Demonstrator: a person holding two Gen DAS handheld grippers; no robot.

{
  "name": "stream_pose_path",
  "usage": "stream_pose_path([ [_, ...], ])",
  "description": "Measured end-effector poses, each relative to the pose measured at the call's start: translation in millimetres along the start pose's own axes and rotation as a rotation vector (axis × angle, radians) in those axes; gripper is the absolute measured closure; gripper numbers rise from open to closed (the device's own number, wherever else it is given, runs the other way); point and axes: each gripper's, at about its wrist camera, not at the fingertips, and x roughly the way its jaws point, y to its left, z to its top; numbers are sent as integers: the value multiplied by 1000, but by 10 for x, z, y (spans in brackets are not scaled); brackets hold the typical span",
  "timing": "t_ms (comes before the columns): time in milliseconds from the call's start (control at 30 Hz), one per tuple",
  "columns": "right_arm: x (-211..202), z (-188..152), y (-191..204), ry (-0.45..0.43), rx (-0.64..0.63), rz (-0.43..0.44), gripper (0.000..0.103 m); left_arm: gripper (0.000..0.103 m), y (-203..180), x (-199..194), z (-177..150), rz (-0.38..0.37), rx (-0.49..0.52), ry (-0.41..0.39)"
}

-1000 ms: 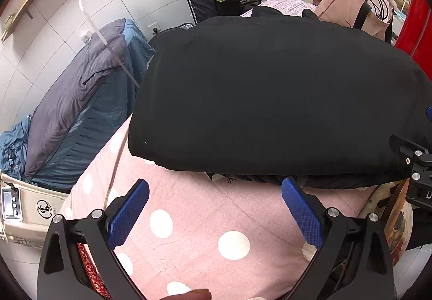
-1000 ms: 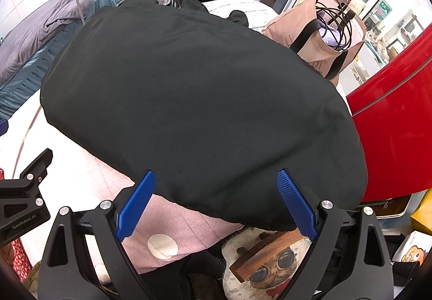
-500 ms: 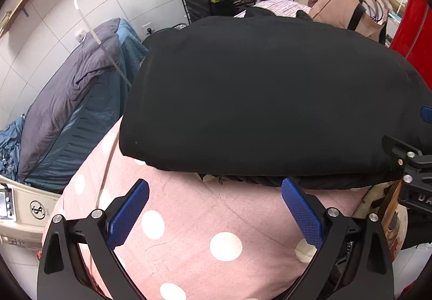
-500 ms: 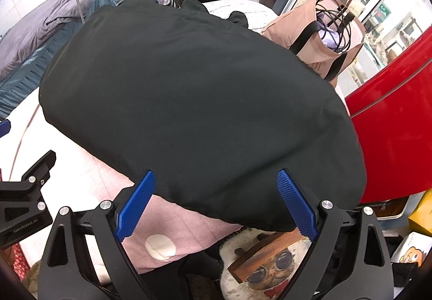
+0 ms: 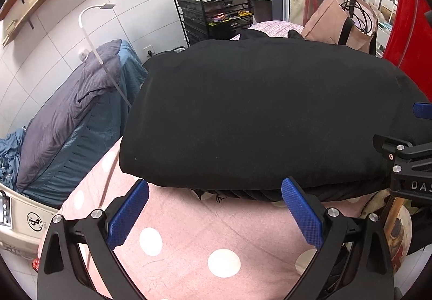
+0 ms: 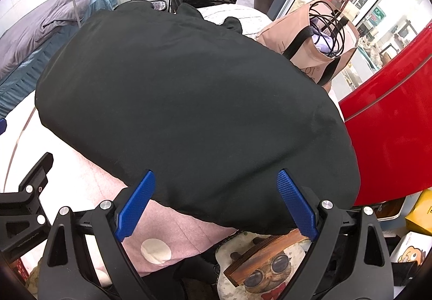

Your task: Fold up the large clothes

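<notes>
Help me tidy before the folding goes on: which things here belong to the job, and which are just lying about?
Part of the job:
black garment, lying on the pink dotted sheet
left tongs and right tongs, both open

Just lying about:
paper bag with cables
black wire rack with bottles
grey bedding
white lamp

A pink sheet with white dots [image 5: 205,240] covers the worktop across the lower centre of the left wrist view. A folded black garment [image 5: 264,116] lies flat on it, filling mid-frame.
</notes>
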Motion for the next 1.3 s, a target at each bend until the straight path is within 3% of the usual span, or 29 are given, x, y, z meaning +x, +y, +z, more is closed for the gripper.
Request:
stream_pose_path([
  [400, -1, -11, 2, -4, 2, -1, 12, 6, -30, 30, 45, 73, 20, 42],
  [1100, -17, -14, -14, -5, 4, 1, 12, 6, 16, 33, 48, 45, -19, 60],
  [1300, -14, -11, -10, -6, 4, 1, 12, 6, 25, 25, 32, 5, -33, 52],
])
